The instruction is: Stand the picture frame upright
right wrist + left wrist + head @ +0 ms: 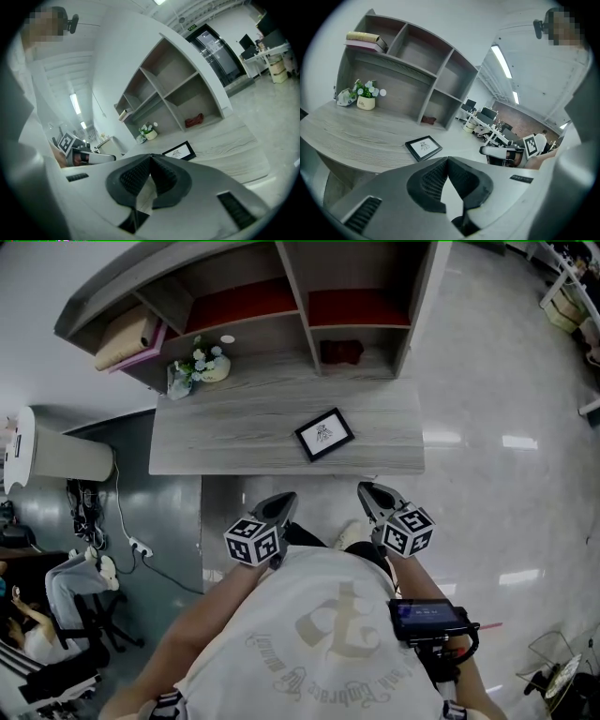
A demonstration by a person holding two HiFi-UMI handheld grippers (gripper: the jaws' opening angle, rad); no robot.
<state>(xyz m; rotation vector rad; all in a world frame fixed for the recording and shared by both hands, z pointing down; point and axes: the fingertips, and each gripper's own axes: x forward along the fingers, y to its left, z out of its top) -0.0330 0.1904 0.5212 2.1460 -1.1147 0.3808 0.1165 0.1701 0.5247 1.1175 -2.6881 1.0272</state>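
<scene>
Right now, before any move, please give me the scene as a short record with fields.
picture frame: lies flat, face up, on the desk, near its front edge
left gripper: shut, empty, in front of the desk
right gripper: shut, empty, in front of the desk
flower pot: back left of the desk
red object: in a lower compartment of the shelf
task: not begun, frame untouched
</scene>
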